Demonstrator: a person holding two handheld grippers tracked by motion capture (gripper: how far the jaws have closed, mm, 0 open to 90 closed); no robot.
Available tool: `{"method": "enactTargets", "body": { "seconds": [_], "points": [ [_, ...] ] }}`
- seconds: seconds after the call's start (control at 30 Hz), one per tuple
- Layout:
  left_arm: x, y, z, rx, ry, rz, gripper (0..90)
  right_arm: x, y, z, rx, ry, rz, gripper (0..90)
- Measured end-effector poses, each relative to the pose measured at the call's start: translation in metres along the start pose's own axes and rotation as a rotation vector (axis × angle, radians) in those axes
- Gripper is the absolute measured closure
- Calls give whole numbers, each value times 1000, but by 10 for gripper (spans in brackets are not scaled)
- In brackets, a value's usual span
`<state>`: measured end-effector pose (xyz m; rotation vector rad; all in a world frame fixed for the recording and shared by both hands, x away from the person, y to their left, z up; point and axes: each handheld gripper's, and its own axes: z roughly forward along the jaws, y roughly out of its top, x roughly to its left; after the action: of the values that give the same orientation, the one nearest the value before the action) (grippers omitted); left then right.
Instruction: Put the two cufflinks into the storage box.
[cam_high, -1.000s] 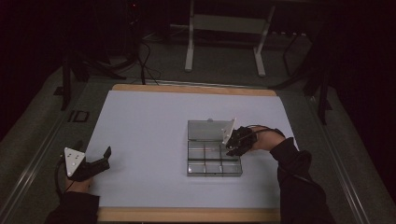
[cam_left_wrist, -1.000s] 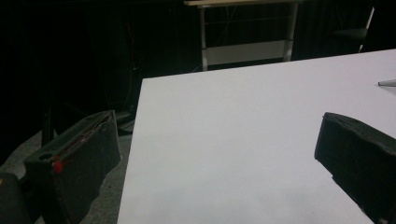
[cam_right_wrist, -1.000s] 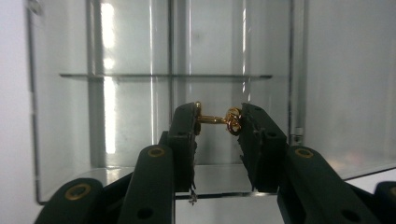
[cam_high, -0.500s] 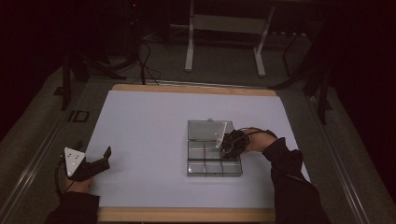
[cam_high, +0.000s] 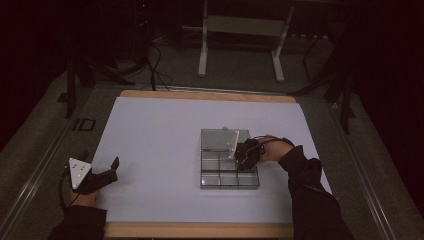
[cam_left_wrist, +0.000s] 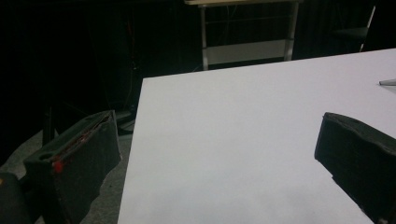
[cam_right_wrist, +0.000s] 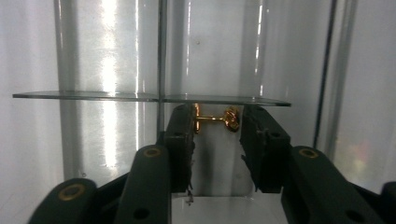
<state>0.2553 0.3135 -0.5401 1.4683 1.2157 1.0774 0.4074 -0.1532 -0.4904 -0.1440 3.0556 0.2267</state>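
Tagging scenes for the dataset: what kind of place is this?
Likely a lab or studio recording bay, not a home: a white-topped table in a dark room, cables on the floor, a metal stand behind. The right tongs hold a small gold piece in a clear compartment box.

We see a gold earring (cam_right_wrist: 215, 119) between the black fingers (cam_right_wrist: 180, 140) of the right gripper (cam_right_wrist: 216, 140), a clear compartment box (cam_high: 220, 177) on the white desk (cam_high: 160, 130), and the black left gripper (cam_high: 102, 172) topped by a grey plate.

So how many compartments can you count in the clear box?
6 visible in the clear box: three in the far row, three in the near row. The right gripper reaches into the far right one, gripping a small gold piece; its lid lies open behind.
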Motion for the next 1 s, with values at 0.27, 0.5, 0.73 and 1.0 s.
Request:
{"method": "enactTargets", "body": {
  "seconds": [0.27, 0.5, 0.73, 1.0],
  "points": [
    [0, 0, 0, 1, 0, -1, 4, 3, 0, -17, -8, -5, -10, 619],
    [0, 0, 0, 1, 1, -1, 4, 6, -4, -38, -14, -22, -17, 619],
    [0, 0, 0, 5, 3, -1, 4, 9, -17, -54, 1, -27, 11, 619],
    [0, 0, 0, 4, 4, -1, 4, 10, -42, -68, 14, -60, 46, 614]
  ]
}}
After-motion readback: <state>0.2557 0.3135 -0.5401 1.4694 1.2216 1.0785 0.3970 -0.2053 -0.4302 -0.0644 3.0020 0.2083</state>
